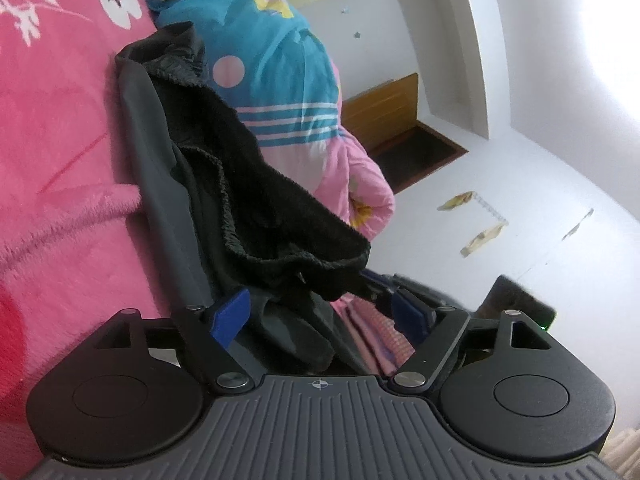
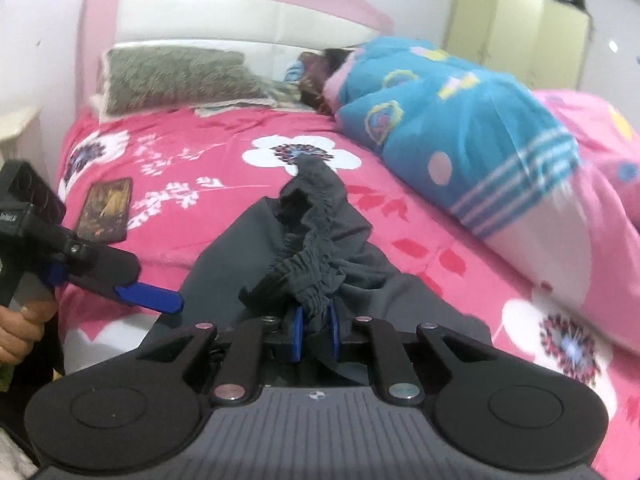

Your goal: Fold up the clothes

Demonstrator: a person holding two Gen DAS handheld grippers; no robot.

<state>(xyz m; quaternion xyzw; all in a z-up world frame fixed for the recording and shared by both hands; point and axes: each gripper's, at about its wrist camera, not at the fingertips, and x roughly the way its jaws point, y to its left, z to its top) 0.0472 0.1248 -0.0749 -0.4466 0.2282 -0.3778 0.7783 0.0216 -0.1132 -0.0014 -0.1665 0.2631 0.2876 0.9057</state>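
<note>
Dark grey trousers (image 2: 248, 248) lie lengthwise on the pink flowered bedspread (image 2: 192, 168). My right gripper (image 2: 315, 330) is shut on their gathered elastic waistband (image 2: 308, 276), which is bunched up and lifted off the bed. In the left wrist view the same trousers (image 1: 160, 152) run away along the bed, with the black fleecy lining (image 1: 256, 184) turned outward. My left gripper (image 1: 320, 314) stands open, its blue pads (image 1: 230, 312) wide apart with loose cloth between them, not pressed. It also shows at the left of the right wrist view, left gripper (image 2: 160, 300), held by a hand (image 2: 20, 324).
A blue and pink quilt (image 2: 460, 128) is heaped along the bed's right side. A grey pillow (image 2: 180, 80) lies by the white headboard (image 2: 240, 20). A dark flat book-like thing (image 2: 106, 208) rests on the bedspread at left. White wall and a wooden cabinet (image 1: 384, 112) lie beyond.
</note>
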